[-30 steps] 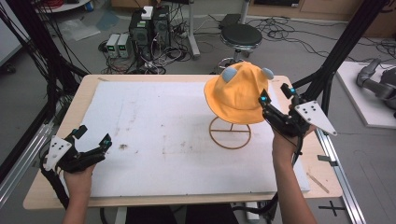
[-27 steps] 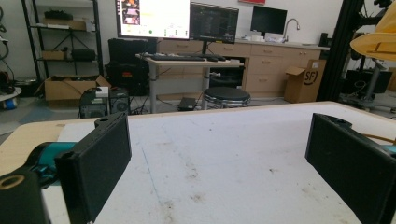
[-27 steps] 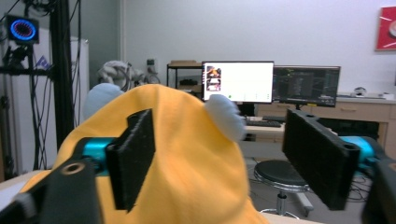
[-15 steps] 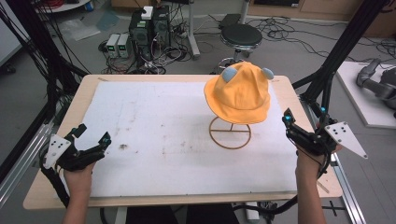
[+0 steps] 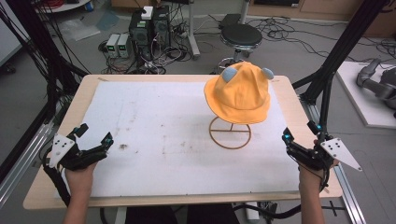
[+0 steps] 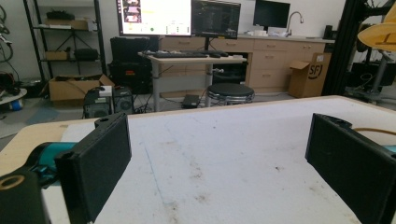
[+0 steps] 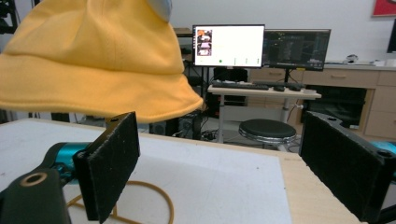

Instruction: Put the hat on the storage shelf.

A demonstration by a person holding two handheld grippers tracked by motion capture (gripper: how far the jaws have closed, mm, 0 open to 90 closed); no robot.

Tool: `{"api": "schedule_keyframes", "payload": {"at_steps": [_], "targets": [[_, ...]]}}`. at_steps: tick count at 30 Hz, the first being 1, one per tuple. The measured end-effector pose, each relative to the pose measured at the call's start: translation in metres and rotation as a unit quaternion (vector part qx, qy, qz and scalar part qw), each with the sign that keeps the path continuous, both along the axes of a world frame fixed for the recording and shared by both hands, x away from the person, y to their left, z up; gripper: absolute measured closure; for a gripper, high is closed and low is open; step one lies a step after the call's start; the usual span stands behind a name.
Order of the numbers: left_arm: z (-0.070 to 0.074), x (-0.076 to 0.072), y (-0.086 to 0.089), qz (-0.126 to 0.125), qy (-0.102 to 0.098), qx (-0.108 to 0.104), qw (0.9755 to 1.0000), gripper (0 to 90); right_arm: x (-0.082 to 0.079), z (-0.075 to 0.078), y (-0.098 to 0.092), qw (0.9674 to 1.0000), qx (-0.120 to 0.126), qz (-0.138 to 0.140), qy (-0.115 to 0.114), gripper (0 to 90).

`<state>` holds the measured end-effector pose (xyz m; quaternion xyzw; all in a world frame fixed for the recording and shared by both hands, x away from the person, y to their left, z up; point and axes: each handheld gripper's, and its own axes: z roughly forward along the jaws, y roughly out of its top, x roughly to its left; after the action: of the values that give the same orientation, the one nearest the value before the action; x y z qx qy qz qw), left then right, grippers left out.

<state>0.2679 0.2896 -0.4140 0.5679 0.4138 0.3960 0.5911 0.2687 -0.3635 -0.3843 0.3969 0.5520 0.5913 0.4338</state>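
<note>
A black stool (image 5: 240, 35) stands on the floor behind the tabletop (image 5: 154, 140). Two lit screens (image 7: 228, 45) sit on a desk. A cardboard box (image 6: 306, 72) is by the cupboards.

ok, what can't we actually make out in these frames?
- Stand's upright post: high view, hidden under the orange hat; the ring base shows.
- Hat's crown: right gripper view, cut off by the top edge.
- Monitor text: both gripper views, too small.
- Left hand-held gripper cable: high view, leaves the bottom edge.

Orange-yellow hat (image 5: 240, 94) with two grey-blue ears sits on a tan wire stand (image 5: 229, 134); beneath the stand, white mat (image 5: 159, 116) speckled with brown stains, over a pale wood table (image 5: 42, 186); black grippers with teal accents.
</note>
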Motion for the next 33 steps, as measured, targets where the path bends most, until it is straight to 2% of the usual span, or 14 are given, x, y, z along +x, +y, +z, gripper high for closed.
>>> {"api": "schedule_keyframes", "payload": {"at_steps": [3, 9, 18, 23, 33], "targets": [[0.000, 0.000, -0.001, -0.002, 0.001, -0.004, 1.0000, 7.4, 0.000, -0.002, 0.003, 0.9999, 0.002, 0.010, 0.006, 12.2], [-0.001, 0.000, 0.000, -0.003, 0.002, -0.007, 1.0000, 7.4, 0.001, -0.006, 0.009, 0.9995, -0.013, 0.028, 0.008, 12.2], [-0.001, 0.000, -0.001, -0.004, 0.001, -0.012, 0.9999, 7.4, 0.001, -0.010, 0.000, 0.9996, -0.012, 0.023, 0.008, 12.2], [-0.001, 0.000, -0.004, -0.007, -0.001, -0.011, 0.9999, 7.4, -0.001, -0.011, -0.004, 0.9997, 0.004, 0.023, 0.007, 12.2], [-0.001, -0.001, 0.000, -0.009, 0.000, -0.017, 0.9998, 7.4, 0.000, -0.011, 0.000, 0.9992, -0.005, 0.039, 0.005, 12.2]]}}
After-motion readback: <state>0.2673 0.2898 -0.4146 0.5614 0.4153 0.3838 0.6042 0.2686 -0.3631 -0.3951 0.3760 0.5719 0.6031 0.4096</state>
